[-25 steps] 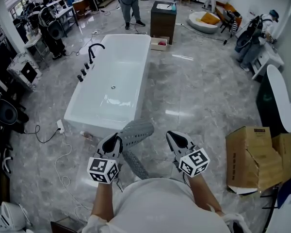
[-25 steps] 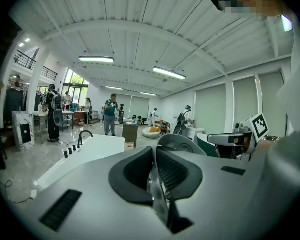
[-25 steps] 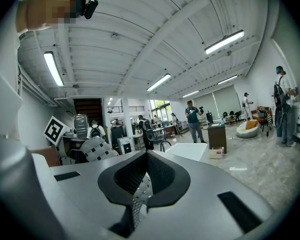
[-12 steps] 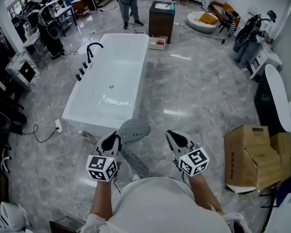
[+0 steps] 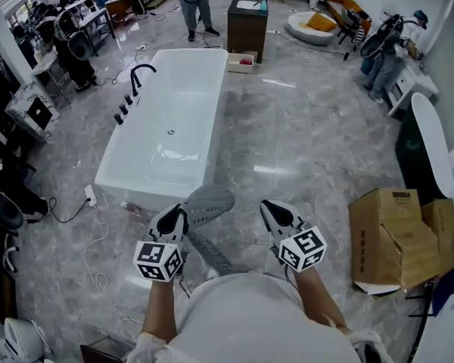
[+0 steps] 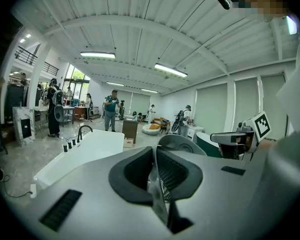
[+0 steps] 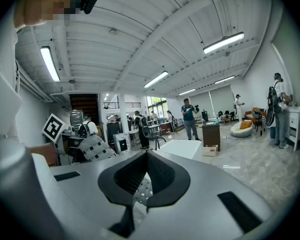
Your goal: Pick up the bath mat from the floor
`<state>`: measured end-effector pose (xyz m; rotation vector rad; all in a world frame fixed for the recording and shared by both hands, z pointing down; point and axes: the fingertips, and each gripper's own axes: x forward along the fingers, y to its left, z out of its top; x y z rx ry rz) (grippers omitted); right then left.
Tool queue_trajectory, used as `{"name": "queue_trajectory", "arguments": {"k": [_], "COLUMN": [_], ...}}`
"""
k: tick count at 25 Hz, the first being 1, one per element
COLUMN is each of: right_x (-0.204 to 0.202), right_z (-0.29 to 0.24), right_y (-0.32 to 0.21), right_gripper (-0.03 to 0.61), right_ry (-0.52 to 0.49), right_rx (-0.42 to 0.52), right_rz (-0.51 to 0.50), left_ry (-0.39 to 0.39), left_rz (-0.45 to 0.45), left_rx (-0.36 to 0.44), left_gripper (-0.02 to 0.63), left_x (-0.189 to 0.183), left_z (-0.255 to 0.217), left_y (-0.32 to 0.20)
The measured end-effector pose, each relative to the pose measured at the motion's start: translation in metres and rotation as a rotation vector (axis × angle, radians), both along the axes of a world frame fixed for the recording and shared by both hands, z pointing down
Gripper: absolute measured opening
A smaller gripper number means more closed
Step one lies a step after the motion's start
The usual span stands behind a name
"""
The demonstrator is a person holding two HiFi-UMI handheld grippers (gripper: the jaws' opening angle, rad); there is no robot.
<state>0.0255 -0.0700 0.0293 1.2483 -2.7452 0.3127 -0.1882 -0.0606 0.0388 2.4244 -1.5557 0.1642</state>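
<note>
Hardly anything shifts over the last second. Both grippers sit where they were and the mat is still up off the ground, while the tub creeps a touch up and left in the head view.

Biggest thing on the grey marble floor (image 5: 318,142) is the white bathtub (image 5: 170,127), lying lengthwise straight ahead. Its near end comes right up to the raised mat, so that is what stands in front. A black tap (image 5: 140,78) arches over its left rim. Off to the right, well apart from the right hand, sits an open cardboard box (image 5: 390,237). Past the tub's far end stands a dark cabinet (image 5: 246,25), with a person (image 5: 193,2) on their feet beside it. Left of the tub a white cable (image 5: 98,271) snakes across the floor from a power strip (image 5: 91,197).

Now the tools. The bath mat (image 5: 208,203), grey and perforated, is off the floor. Its rounded end sticks up just past the left gripper (image 5: 181,213), and the rest hangs down between the two arms toward the person's body. In the left gripper view the jaws are clamped tight on the mat's edge, with ribbed material pinched in the slot between the pads.

The right gripper (image 5: 267,206) is level with its partner and stands apart from the mat in the head view. Its own view shows the jaws closed together at the tips. A patch of dotted mat shows through the gap beneath them, and I can't tell whether any of it is pinched.
</note>
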Motion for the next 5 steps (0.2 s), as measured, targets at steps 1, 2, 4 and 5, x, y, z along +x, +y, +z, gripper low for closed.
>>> {"name": "queue_trajectory", "arguments": {"k": [1, 2, 4, 5], "right_x": [0.0014, 0.0026, 0.0047, 0.0057], "right_z": [0.0, 0.0002, 0.0013, 0.002], "right_y": [-0.0003, -0.0006, -0.0008, -0.0008], "right_gripper": [0.025, 0.025, 0.025, 0.025], "right_ry": [-0.001, -0.003, -0.004, -0.004], "right_rx": [0.0, -0.001, -0.002, -0.003], "right_rz": [0.003, 0.005, 0.009, 0.01], "left_ry": [0.0, 0.001, 0.004, 0.006], "left_rz": [0.001, 0.001, 0.002, 0.003], "left_rx": [0.0, 0.0, 0.001, 0.001], "left_gripper": [0.029, 0.029, 0.029, 0.029], "left_x": [0.0012, 0.0024, 0.005, 0.0062], "left_z": [0.0002, 0.0004, 0.0008, 0.001], "left_y": [-0.0007, -0.0013, -0.0021, -0.0024]}}
